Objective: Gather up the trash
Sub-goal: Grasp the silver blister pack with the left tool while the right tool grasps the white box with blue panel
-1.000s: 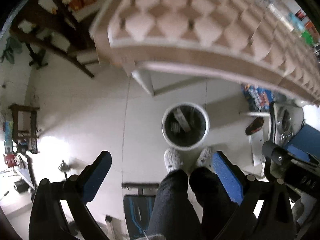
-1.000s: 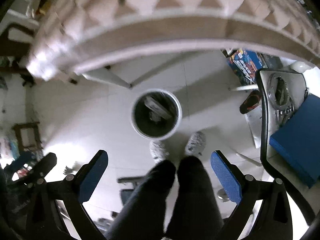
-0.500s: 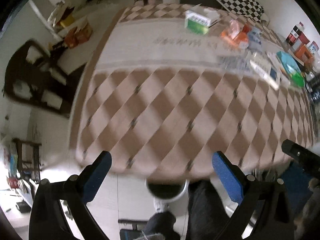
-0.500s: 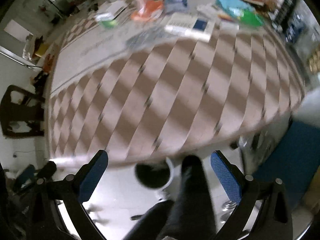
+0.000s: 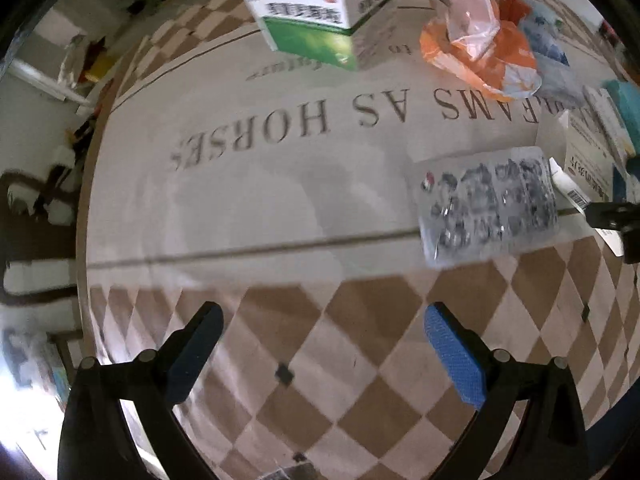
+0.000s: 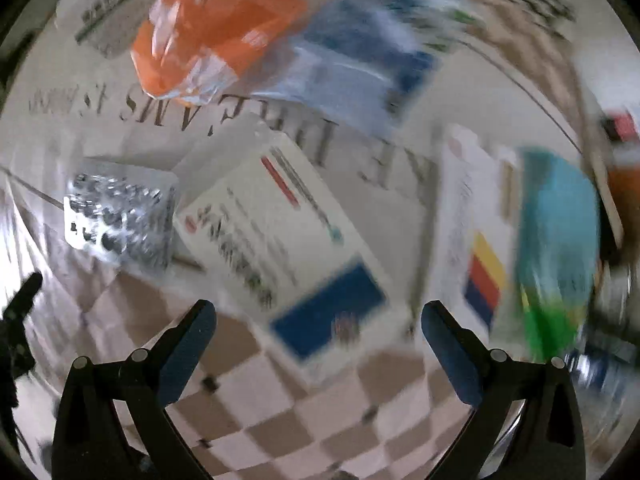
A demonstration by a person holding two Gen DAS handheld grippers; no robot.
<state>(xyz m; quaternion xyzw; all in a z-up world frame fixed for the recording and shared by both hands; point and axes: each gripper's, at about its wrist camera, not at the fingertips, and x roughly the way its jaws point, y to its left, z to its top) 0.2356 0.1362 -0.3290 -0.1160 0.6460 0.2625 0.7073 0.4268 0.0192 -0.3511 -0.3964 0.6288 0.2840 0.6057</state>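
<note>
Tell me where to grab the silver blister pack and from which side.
Take the blister pack by its near edge, coming in low from the checkered side with the open left gripper. It lies flat on the tablecloth, and a white box crowds its right end, so that near edge is probably the freest.

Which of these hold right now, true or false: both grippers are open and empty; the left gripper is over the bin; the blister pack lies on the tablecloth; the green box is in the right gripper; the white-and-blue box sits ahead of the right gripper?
1. Both grippers are open and empty. True: left gripper and right gripper hold nothing.
2. The left gripper is over the bin. False: it is over the tablecloth; no bin shows.
3. The blister pack lies on the tablecloth. True.
4. The green box is in the right gripper. False: it sits on the table, far from either gripper.
5. The white-and-blue box sits ahead of the right gripper. True.
</note>
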